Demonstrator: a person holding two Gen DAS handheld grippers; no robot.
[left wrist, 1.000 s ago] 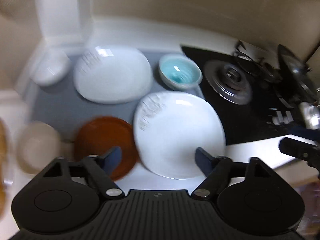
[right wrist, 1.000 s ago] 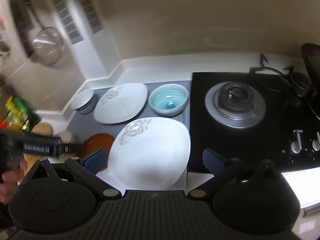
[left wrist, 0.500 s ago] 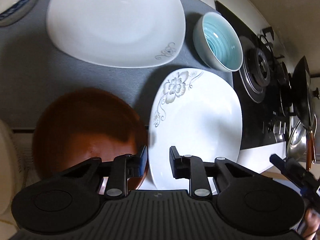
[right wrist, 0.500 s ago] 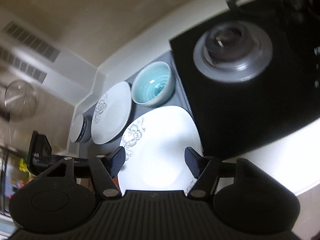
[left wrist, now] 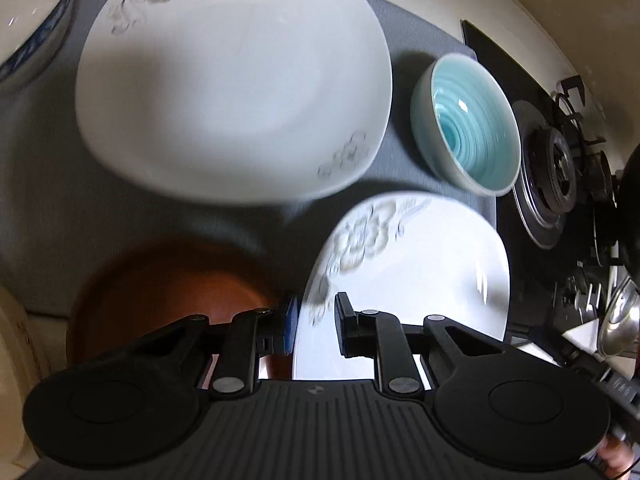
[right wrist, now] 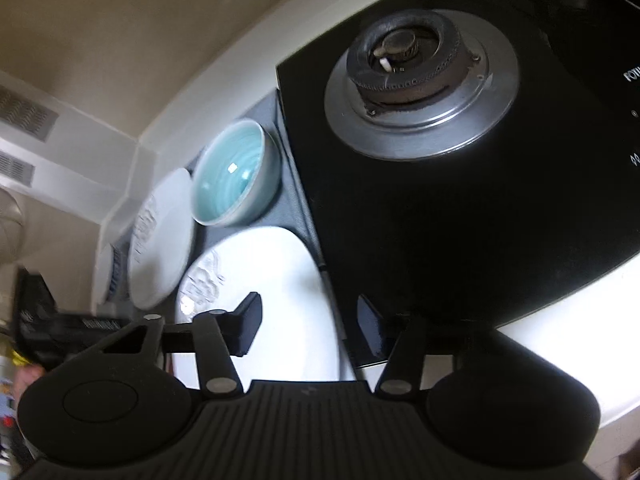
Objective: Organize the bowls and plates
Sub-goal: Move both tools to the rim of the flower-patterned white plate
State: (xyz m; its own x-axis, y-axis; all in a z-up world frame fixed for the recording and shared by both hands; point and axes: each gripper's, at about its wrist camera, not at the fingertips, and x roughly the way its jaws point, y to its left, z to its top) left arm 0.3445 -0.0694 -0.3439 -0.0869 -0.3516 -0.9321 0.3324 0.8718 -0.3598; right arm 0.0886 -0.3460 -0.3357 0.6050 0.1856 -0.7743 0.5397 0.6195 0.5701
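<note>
The near white plate (left wrist: 420, 272) with the grey flower is lying at the front edge of the worktop (left wrist: 432, 4), right beside the black stove (right wrist: 460, 208), and it is being taken from both sides. The left gripper (left wrist: 316, 330) is set over the plate's left rim, with one pad above the plate and one outside it; its jaws are closing and only a small gap is left, but it cannot be told if the rim is pinched yet. The right gripper (right wrist: 308, 324) is set over the plate's right rim, next to the stove edge; its jaws are closing too, with a wide gap, and nothing is pressed yet. If the plate is lifted before both rims are held tight, it could be tipped and dropped off the front edge. The smooth rim could slide out of the pads. The brown plate (left wrist: 172, 300) is just beside the left pad, so it could be bumped or caught by mistake. The right outer pad could be knocked on the stove. The blue bowl (left wrist: 468, 124) is sitting near the back of the near white plate and could be hit if the plate is swung. The far white plate (left wrist: 236, 80) is resting behind on the grey mat (left wrist: 40, 200), and a white bowl (left wrist: 28, 20) is seen at the back left corner.
</note>
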